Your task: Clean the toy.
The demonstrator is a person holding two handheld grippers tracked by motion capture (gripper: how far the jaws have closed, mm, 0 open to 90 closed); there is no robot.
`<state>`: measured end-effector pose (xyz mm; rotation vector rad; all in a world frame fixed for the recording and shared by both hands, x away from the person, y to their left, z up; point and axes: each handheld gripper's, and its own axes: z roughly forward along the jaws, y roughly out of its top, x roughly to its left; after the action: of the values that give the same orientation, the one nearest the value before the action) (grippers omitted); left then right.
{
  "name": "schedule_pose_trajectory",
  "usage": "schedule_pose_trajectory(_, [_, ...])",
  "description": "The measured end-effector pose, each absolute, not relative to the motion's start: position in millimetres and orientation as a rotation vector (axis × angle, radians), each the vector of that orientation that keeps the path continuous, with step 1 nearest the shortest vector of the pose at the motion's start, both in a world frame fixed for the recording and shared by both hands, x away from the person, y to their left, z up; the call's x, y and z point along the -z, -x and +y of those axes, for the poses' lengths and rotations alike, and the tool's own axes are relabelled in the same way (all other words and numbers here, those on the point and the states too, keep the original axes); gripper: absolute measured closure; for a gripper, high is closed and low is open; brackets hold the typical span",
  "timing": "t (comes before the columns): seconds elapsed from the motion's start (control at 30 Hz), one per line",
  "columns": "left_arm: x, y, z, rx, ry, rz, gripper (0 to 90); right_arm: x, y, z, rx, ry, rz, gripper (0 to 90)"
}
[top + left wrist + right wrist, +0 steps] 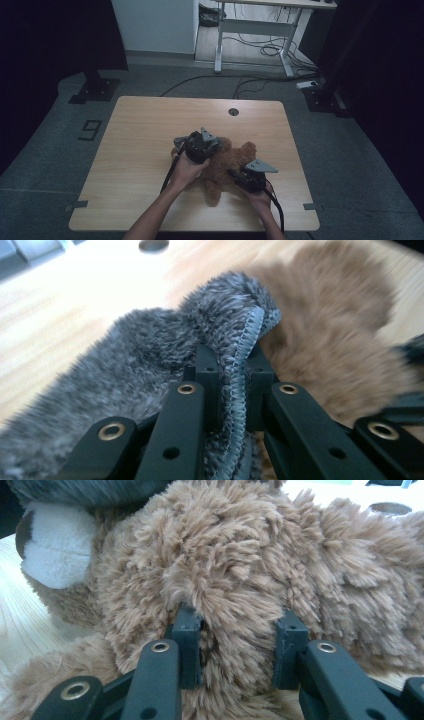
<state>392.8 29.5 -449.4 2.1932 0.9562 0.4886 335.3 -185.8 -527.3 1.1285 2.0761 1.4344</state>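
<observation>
left fingers [231, 372] pinch the grey cloth's [150, 355] stitched hem; right fingers [239, 652] squeeze the brown teddy bear's [240, 570] fur.

Black claw [231, 370], brass-ringed screw holes

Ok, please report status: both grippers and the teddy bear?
Left gripper shut on grey cloth. Right gripper shut on teddy bear. Nothing in the way.

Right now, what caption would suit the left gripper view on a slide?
Left tongs pinch the stitched edge of a grey fluffy cloth beside a brown teddy bear.
</observation>
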Motion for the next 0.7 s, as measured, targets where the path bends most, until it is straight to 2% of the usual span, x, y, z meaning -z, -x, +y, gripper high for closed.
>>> schedule_pose_trajectory(0.13, [458.6, -395.2, 48.0, -0.503, -2.197, 0.997, 81.5, 527.7, -334.5, -184.2, -1.432, -1.121, 2.075, 63.9])
schedule_pose_trajectory(0.43, [452.1, -389.6, 98.8, -0.511, -2.088, 1.068, 81.4, 527.9, -334.3, -183.9, -1.432, -1.119, 2.075, 64.0])
schedule_pose_trajectory(0.7, [462.8, -385.1, 137.0, -0.520, -2.020, 1.151, 81.3, 528.2, -334.0, -183.8, -1.430, -1.119, 2.071, 64.0])
